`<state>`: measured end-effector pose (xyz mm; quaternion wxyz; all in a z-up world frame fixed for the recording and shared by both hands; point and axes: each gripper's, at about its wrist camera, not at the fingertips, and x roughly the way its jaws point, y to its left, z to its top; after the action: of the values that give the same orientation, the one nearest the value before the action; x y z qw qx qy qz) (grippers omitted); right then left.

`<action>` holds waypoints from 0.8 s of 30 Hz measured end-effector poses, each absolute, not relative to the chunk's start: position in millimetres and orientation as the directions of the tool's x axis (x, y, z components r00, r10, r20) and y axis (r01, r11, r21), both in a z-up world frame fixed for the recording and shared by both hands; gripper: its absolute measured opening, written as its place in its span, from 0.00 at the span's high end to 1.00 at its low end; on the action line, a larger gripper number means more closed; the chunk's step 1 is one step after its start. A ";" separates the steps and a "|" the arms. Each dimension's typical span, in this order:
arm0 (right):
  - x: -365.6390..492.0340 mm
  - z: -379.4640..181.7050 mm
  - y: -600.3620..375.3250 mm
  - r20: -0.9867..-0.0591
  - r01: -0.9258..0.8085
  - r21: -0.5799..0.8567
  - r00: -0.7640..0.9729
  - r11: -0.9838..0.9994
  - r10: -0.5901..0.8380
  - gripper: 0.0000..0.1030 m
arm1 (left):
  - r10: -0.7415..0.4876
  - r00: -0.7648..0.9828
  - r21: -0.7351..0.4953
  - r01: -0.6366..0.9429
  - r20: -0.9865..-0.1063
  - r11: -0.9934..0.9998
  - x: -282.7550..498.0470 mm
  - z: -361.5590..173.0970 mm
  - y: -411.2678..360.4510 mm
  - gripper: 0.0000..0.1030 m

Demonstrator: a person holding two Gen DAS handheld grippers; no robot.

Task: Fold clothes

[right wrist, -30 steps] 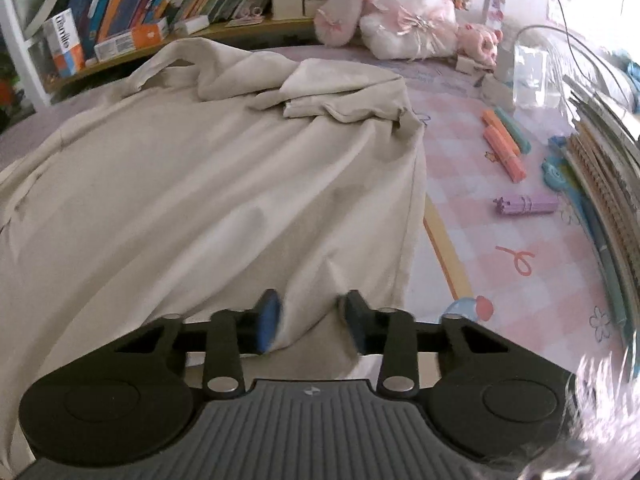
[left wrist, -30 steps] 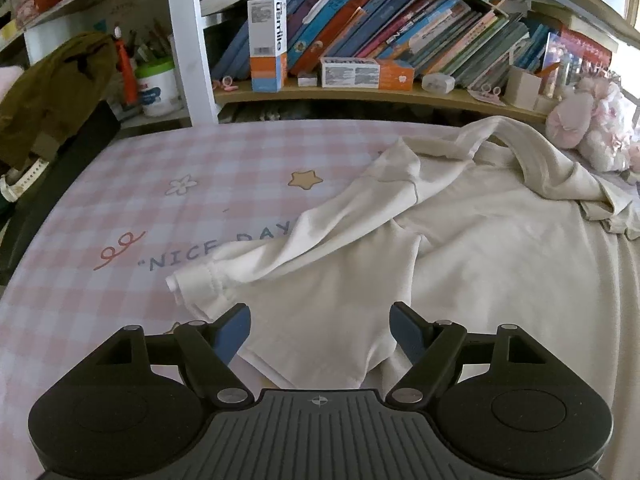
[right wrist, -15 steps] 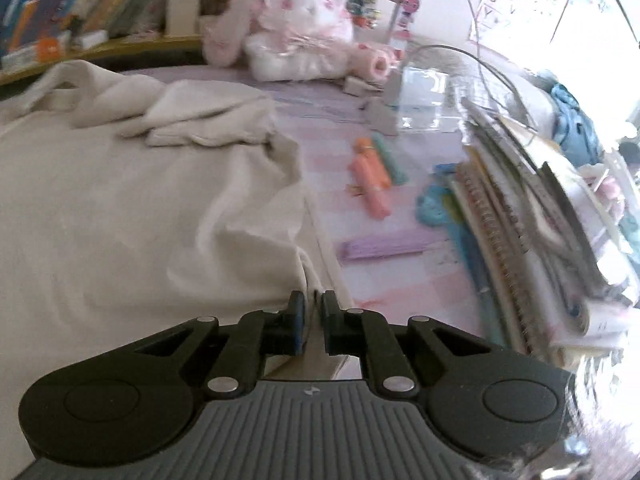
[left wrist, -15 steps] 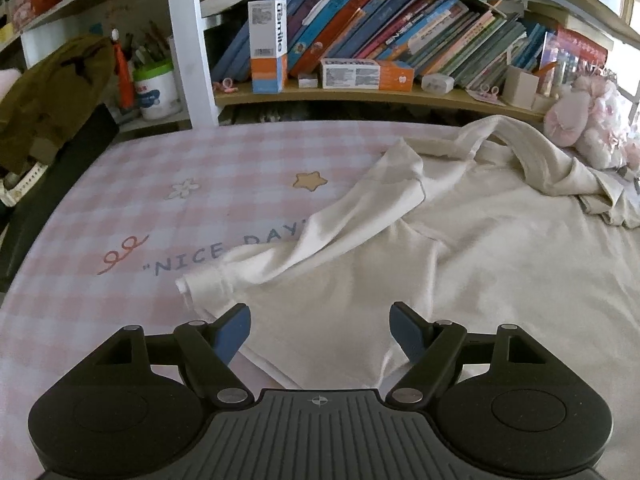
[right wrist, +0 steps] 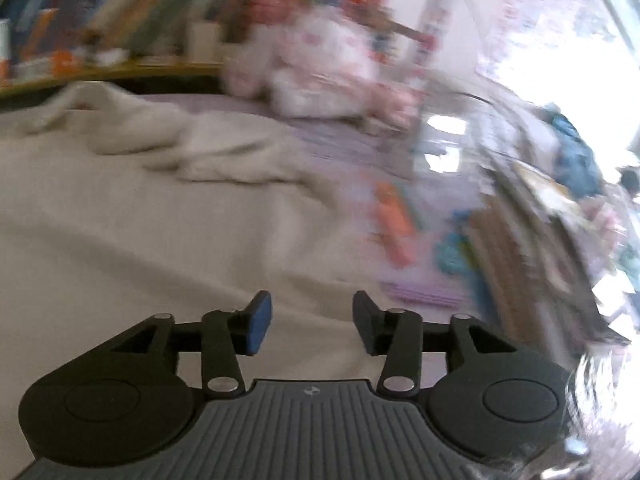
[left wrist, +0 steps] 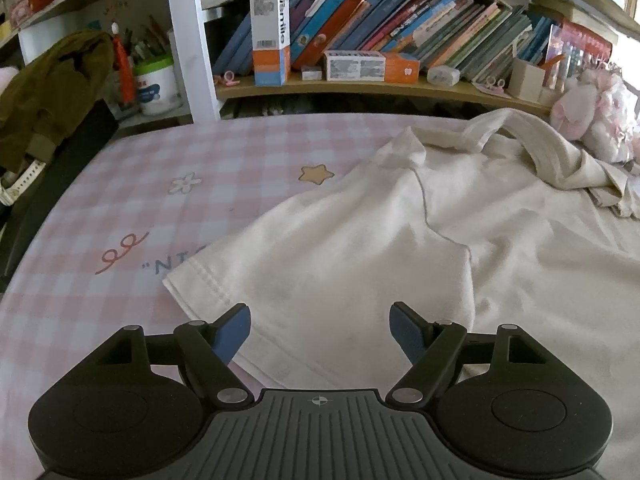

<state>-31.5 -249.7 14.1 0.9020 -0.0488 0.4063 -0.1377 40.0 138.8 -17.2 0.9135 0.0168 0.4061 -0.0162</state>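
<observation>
A cream long-sleeved shirt (left wrist: 400, 240) lies spread on the pink checked tabletop (left wrist: 160, 184). Its left sleeve is flat, with the cuff edge (left wrist: 200, 280) just ahead of my left gripper (left wrist: 320, 328). That gripper is open and empty, its blue-padded fingers on either side of the sleeve end. In the blurred right wrist view the shirt (right wrist: 140, 220) fills the left half. My right gripper (right wrist: 312, 320) is open and empty above the shirt's right edge. The other sleeve (right wrist: 208, 148) lies bunched near the collar.
A bookshelf (left wrist: 360, 40) with books and boxes runs along the far edge. A pink plush toy (left wrist: 596, 116) sits at the back right. An olive garment (left wrist: 52, 84) hangs at left. Orange and purple items (right wrist: 396, 232) and stacked books (right wrist: 540, 240) lie to the right.
The left sleeve has gone from a twisted strip to lying flat. My right gripper closed on the shirt's edge, then opened and let it go; its view now swings and blurs.
</observation>
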 end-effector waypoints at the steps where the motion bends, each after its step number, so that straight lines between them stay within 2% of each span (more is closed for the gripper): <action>1: -31.3 14.2 -238.8 -0.726 0.178 -0.179 0.640 0.968 -0.252 0.51 | -0.014 0.668 0.017 0.040 -0.744 0.999 41.5 -18.6 139.6 0.24; 8: -28.7 4.4 -170.4 -0.779 -0.004 -0.063 0.625 0.998 -0.046 0.48 | 0.002 0.673 0.019 0.018 -0.739 1.000 51.1 -20.7 147.3 0.24; 14: -31.3 -5.4 -150.7 -0.811 -0.069 -0.055 0.585 0.996 -0.004 0.47 | 0.020 0.677 0.053 0.028 -0.735 0.998 64.2 -20.6 154.7 0.24; 24: -34.6 -9.1 -158.4 -0.812 -0.031 0.005 0.584 0.999 0.022 0.36 | 0.018 0.687 0.052 0.029 -0.726 0.998 73.1 -20.9 156.5 0.24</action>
<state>-34.6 -158.4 -9.1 0.8898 -0.0048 0.4561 0.0151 73.1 156.5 -20.9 0.9180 0.0296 0.3954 -0.0030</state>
